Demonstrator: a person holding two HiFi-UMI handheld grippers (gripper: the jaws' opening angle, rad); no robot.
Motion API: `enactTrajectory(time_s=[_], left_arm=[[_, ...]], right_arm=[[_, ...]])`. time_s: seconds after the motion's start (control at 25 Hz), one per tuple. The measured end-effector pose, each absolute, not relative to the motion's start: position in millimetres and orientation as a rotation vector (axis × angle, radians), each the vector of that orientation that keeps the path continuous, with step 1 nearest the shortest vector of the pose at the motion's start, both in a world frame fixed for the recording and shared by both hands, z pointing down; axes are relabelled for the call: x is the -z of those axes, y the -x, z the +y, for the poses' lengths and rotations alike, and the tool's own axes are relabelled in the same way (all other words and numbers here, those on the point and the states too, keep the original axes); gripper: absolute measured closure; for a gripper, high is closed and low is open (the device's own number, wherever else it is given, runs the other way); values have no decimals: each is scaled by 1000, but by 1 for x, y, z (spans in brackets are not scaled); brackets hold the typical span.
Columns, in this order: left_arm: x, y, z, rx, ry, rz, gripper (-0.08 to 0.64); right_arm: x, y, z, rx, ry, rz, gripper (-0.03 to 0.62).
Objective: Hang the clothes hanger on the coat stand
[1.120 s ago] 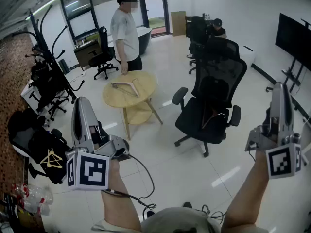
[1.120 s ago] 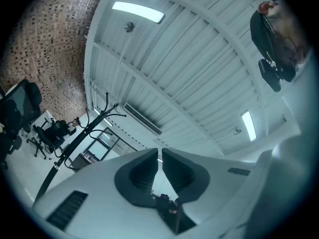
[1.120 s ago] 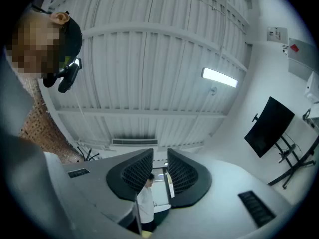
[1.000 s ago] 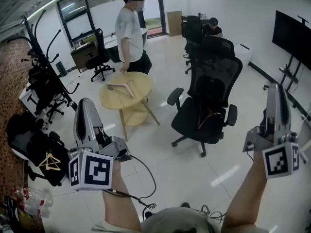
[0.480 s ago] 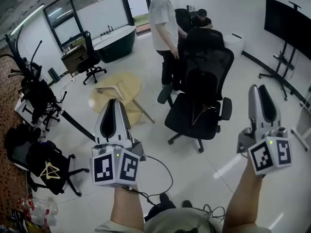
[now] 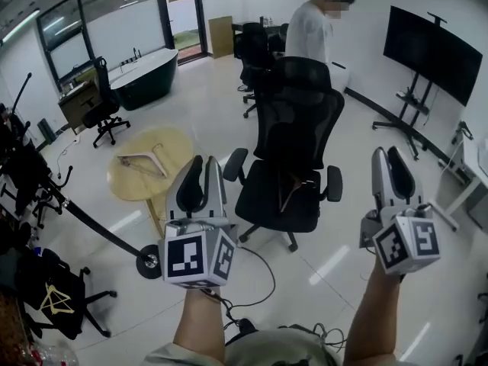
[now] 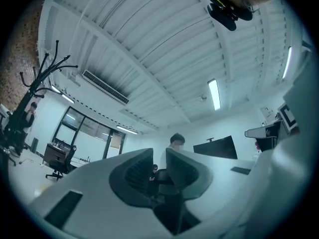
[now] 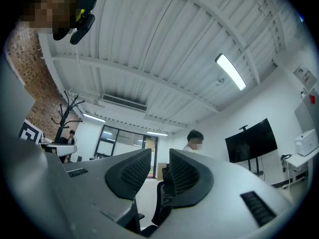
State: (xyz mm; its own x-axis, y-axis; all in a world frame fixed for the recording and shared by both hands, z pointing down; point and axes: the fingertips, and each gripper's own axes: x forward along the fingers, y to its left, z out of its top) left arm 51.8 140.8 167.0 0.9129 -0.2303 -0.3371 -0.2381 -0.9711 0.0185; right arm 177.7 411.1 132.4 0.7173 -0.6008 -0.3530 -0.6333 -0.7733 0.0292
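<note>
Two empty: left gripper (image 6: 202, 165) narrow, right gripper (image 6: 388, 157) just opening, now before office chair (image 6: 296, 139).

The left edge cuts off the top of the coat stand (image 6: 91, 223). The left gripper (image 6: 204, 162) covers one side of the table (image 6: 126, 181). The chair (image 6: 293, 143) hides the person's (image 6: 309, 29) legs. We cannot see a hook on the small hanger (image 6: 145, 161).
</note>
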Motion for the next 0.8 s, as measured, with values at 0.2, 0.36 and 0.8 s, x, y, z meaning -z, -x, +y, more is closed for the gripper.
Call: enactTrajectory(time_s=[0.2, 0.36, 0.8], left_arm=[[-178, -78, 123, -474, 3065, 319, 465], [-184, -102, 114, -439, 3058, 328, 465], [-212, -261, 154, -343, 2980, 464, 465]], right_arm=[[-144, -192, 381, -449, 2909, 1009, 520], [-155, -216, 358, -409, 2936, 1053, 489], [-203, -396, 359, -323, 2878, 1249, 480]])
